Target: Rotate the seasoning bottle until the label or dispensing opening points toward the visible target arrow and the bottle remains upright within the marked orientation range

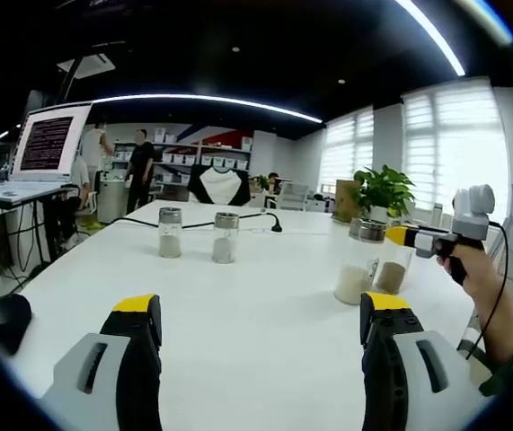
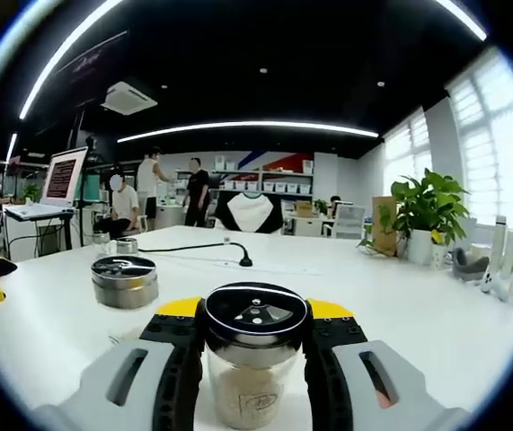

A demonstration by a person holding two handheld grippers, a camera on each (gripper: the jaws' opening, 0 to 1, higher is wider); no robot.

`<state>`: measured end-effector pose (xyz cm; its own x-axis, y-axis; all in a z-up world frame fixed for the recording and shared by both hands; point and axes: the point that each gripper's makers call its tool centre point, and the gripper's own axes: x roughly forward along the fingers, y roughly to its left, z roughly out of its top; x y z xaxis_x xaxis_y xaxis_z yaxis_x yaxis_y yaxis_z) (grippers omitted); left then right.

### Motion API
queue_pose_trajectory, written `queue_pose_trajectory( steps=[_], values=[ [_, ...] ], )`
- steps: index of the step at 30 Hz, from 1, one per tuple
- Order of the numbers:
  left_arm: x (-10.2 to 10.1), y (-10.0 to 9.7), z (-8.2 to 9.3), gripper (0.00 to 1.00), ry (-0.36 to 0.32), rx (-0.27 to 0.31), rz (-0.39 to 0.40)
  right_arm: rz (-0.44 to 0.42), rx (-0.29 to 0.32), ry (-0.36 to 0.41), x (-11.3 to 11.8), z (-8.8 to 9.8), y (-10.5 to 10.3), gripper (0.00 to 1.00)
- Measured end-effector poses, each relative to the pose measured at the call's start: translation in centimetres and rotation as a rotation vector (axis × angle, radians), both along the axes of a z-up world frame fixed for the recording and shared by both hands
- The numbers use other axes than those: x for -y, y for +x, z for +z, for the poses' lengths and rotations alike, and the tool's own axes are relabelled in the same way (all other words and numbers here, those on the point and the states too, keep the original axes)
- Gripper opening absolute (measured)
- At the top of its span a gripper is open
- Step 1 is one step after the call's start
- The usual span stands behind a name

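Observation:
A glass seasoning bottle (image 2: 254, 359) with pale powder and a black-and-silver shaker lid stands upright on the white table (image 2: 400, 305), and my right gripper (image 2: 256, 308) is shut on it just below the lid. A second bottle (image 2: 124, 282) stands a little to its left. In the left gripper view this pair (image 1: 357, 269) is at the right, where a hand holds the right gripper (image 1: 413, 237) against the farther bottle (image 1: 393, 269). My left gripper (image 1: 259, 307) is open over bare tabletop. Two more bottles (image 1: 170, 232) (image 1: 225, 236) stand farther back.
A black cable (image 1: 238, 222) runs across the far table. A laptop (image 1: 45, 144) on a stand is at the left, and a black object (image 1: 9, 319) lies at the left edge. A potted plant (image 1: 384, 190) stands at the back right. People stand by the shelves.

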<state>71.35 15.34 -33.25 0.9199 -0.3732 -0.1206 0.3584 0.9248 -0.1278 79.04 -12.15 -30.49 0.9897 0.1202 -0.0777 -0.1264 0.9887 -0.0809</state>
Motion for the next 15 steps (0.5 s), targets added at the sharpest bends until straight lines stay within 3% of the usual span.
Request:
queue_pose_trajectory(
  steps=[15],
  values=[
    [-0.11,0.06,-0.24,0.96,-0.009,-0.009,0.003,-0.064,-0.002,0.01,0.18,-0.14,-0.03,0.41]
  ],
)
